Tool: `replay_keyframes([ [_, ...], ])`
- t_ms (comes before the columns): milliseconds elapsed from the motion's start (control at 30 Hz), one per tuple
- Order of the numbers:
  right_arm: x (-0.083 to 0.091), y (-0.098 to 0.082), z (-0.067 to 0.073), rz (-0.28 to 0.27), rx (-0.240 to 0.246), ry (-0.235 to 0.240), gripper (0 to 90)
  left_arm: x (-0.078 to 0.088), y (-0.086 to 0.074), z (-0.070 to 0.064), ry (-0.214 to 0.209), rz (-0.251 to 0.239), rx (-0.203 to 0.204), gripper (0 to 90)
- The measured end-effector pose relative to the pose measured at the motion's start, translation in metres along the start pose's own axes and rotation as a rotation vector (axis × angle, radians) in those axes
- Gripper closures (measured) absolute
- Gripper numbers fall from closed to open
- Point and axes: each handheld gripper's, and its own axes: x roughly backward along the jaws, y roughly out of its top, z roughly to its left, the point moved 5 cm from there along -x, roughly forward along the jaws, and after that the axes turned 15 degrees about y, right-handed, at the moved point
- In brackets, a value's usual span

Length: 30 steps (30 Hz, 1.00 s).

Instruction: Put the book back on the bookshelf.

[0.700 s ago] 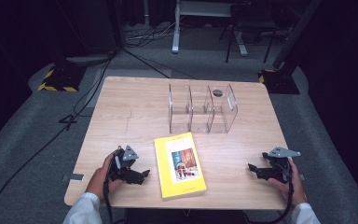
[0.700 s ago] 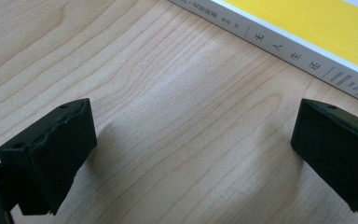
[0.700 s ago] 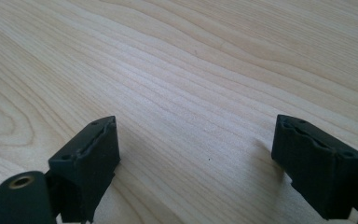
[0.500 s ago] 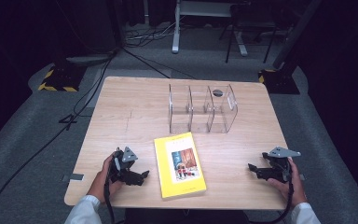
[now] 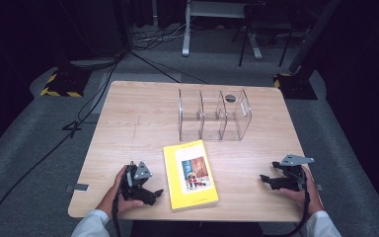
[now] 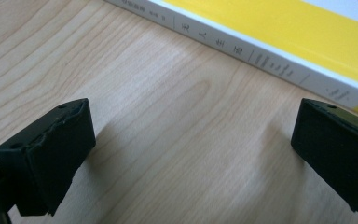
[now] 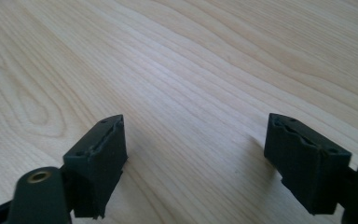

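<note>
A yellow book lies flat near the front middle of the wooden table, cover up. Its white spine with printed characters runs across the top of the left gripper view. My left gripper rests on the table just left of the book, open, its tips a short gap from the spine, nothing between its jaws. My right gripper rests at the front right, well away from the book, open over bare wood. A clear plastic divider rack with three compartments stands behind the book.
A small dark round hole sits in the tabletop behind the rack. Beyond the table lie a grey floor, cables, and black-and-yellow stand bases. Bare wood spreads across the table's left half and around the right gripper.
</note>
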Motion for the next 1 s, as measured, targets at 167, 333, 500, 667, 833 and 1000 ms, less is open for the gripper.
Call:
replay_keyframes([
  [167, -0.014, 0.016, 0.017, 0.065, 0.109, 0.046, 28.3, -0.005, 0.006, -0.001, -0.001, 0.001, -0.003, 0.3],
  [333, -0.033, 0.04, 0.037, 0.09, 0.195, 0.114, 32.2, -0.008, 0.008, 0.001, 0.004, 0.001, 0.002, 0.3],
  [500, -0.048, 0.064, 0.051, 0.082, 0.233, 0.158, 33.9, -0.012, 0.012, 0.002, 0.006, 0.0, 0.001, 0.3],
  [667, -0.068, 0.082, 0.069, 0.025, 0.23, 0.253, 33.8, -0.014, 0.015, 0.003, 0.0, -0.001, -0.01, 0.1],
  [833, -0.078, 0.086, 0.09, 0.046, 0.278, 0.307, 32.7, -0.014, 0.015, 0.003, -0.002, -0.003, -0.008, 0.1],
  [1000, -0.084, 0.082, 0.102, 0.066, 0.297, 0.354, 32.0, -0.015, 0.016, 0.002, 0.001, -0.002, -0.006, 0.1],
])
